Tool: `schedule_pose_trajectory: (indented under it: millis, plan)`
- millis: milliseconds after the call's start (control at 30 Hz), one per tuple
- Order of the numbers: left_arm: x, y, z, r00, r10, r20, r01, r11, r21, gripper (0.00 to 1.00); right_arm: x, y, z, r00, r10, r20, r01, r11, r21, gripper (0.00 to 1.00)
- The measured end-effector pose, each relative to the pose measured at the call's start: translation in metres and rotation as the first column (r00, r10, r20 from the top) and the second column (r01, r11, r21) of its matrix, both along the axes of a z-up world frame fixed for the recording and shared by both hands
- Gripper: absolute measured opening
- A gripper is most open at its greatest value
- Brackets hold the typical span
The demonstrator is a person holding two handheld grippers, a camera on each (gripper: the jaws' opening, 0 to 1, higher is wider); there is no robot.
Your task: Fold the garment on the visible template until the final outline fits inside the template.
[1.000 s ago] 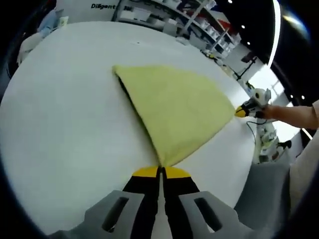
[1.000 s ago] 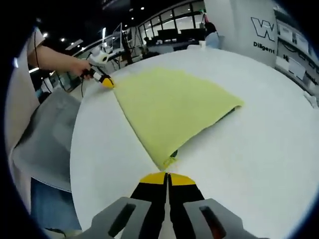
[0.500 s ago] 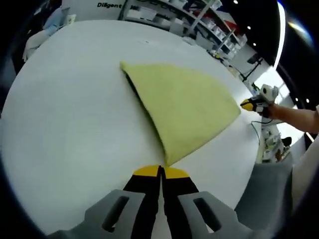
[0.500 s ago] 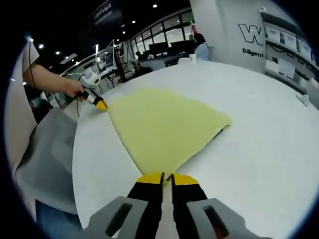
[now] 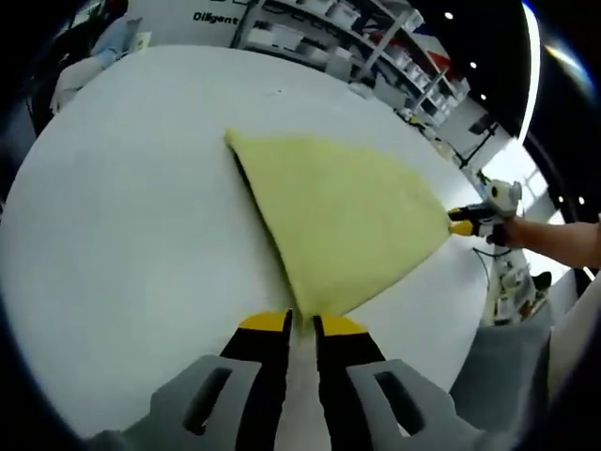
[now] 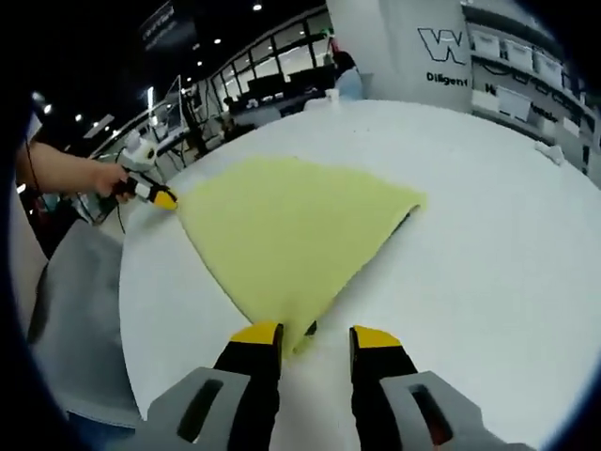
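Observation:
A yellow garment point(image 5: 343, 211), folded into a wedge, lies flat on the round white table point(image 5: 122, 216). My left gripper point(image 5: 300, 324) is open by a narrow gap, and the garment's near corner lies between its tips, not pinched. In the right gripper view the same garment point(image 6: 282, 225) points its near corner between the wide-open jaws of my right gripper point(image 6: 315, 336). The right gripper point(image 5: 460, 225) also touches the garment's far right corner in the left gripper view. The left gripper point(image 6: 161, 198) sits at the garment's far left corner in the right gripper view.
The table edge point(image 6: 141, 310) runs close by the right gripper's left side, with a person's grey clothing point(image 6: 66, 310) beyond it. A hand point(image 5: 545, 235) holds the right gripper. Shelves point(image 5: 376, 28) stand behind the table. Bare table top point(image 6: 488, 235) spreads to the right.
Both grippers were shut at the garment's corners and have now opened, the right one wider. The garment lies as before.

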State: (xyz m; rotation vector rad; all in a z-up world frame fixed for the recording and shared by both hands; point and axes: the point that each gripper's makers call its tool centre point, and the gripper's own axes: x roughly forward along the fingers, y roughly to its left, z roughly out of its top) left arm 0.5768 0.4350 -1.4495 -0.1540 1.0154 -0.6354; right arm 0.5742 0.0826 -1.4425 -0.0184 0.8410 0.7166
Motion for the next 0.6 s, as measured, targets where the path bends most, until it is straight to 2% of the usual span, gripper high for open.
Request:
schedule_pose_trajectory:
  millis: [33, 100, 133, 167, 200, 233, 267, 400, 433, 600]
  plan:
    - [0.001, -0.002, 0.0, 1.0, 0.0, 0.002, 0.0, 1.0, -0.008, 0.02, 0.001, 0.002, 0.002, 1.0, 0.004, 0.003, -0.004, 1.0, 0.012, 0.18]
    - [0.001, -0.005, 0.001, 1.0, -0.007, 0.001, 0.007, 1.0, -0.016, 0.02, -0.006, 0.01, 0.001, 0.999, 0.01, -0.044, -0.007, 0.998, 0.061, 0.06]
    - [0.0, -0.004, 0.003, 1.0, -0.013, 0.002, 0.013, 1.0, -0.016, 0.02, -0.007, 0.009, 0.001, 0.999, 0.024, -0.02, -0.023, 0.999, 0.043, 0.0]
    - [0.0, -0.003, 0.002, 1.0, -0.019, 0.007, 0.019, 1.0, -0.011, 0.02, -0.009, 0.008, 0.0, 0.999, 0.038, -0.015, -0.037, 0.999, 0.033, 0.0]
    - [0.0, -0.001, 0.003, 1.0, -0.02, 0.009, 0.02, 1.0, -0.008, 0.02, -0.009, 0.006, 0.0, 1.0, 0.019, -0.021, -0.018, 0.999, 0.042, 0.0]
    - [0.0, 0.0, 0.002, 1.0, -0.017, 0.007, 0.017, 1.0, -0.007, 0.02, -0.012, 0.008, 0.002, 0.999, 0.008, -0.041, -0.005, 0.997, 0.076, 0.0]
    - [0.0, 0.002, 0.002, 1.0, -0.013, 0.006, 0.013, 1.0, -0.008, 0.02, -0.015, 0.006, 0.002, 1.0, 0.024, -0.016, -0.023, 0.998, 0.058, 0.0]
    - [-0.003, -0.001, 0.003, 1.0, -0.022, 0.011, 0.022, 1.0, -0.01, 0.01, -0.024, 0.004, -0.001, 0.999, 0.026, -0.023, -0.024, 0.998, 0.053, 0.0]
    - [-0.004, -0.002, 0.003, 1.0, -0.023, 0.007, 0.023, 1.0, -0.011, 0.01, -0.023, 0.002, -0.002, 1.0, 0.025, -0.004, -0.025, 0.999, 0.037, 0.0]
    - [-0.006, -0.001, 0.003, 1.0, -0.022, -0.003, 0.021, 1.0, -0.012, 0.01, -0.022, 0.002, -0.001, 1.0, 0.029, 0.005, -0.029, 0.999, 0.021, 0.0]
